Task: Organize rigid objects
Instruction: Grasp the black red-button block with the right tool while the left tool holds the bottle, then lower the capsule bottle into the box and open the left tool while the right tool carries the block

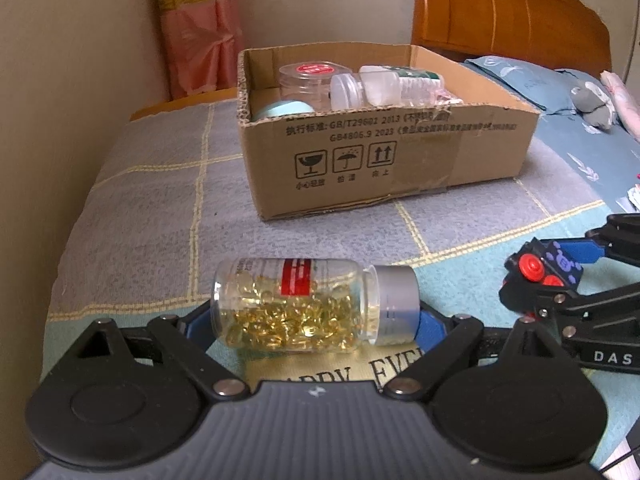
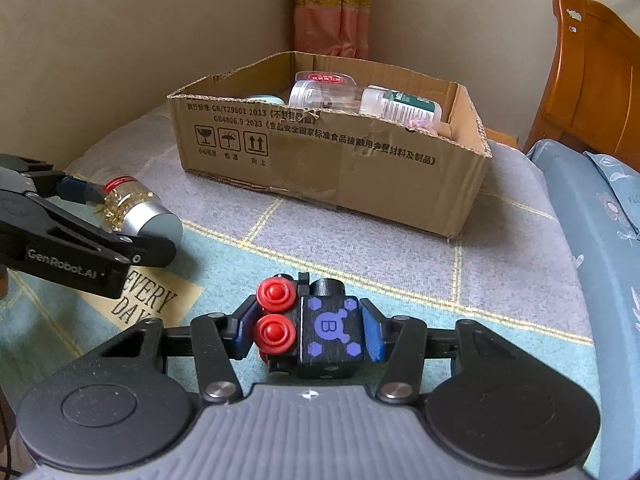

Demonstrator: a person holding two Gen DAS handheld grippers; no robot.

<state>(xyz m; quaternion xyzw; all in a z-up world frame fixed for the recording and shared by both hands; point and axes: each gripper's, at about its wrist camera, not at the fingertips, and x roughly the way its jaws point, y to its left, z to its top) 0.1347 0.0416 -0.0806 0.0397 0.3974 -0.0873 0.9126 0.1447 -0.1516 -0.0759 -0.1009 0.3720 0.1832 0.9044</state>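
A clear bottle of yellow capsules (image 1: 296, 308) with a silver cap lies sideways on the bed cover. My left gripper (image 1: 314, 318) spans it end to end, one blue pad on its base and the other on its cap; it is shut on the bottle. The right wrist view shows the same bottle (image 2: 136, 208) in the left gripper (image 2: 124, 220). My right gripper (image 2: 310, 332) is shut on a black cube toy (image 2: 320, 328) with red buttons and a purple "B" mark. That toy (image 1: 548, 268) also shows at the right edge of the left wrist view.
An open cardboard box (image 1: 380, 160) stands further back on the bed, holding several clear plastic jars and a white bottle (image 2: 400, 106). Walls and a pink curtain (image 1: 200, 28) close the far corner. A wooden headboard (image 2: 592, 80) and blue pillows lie to the right.
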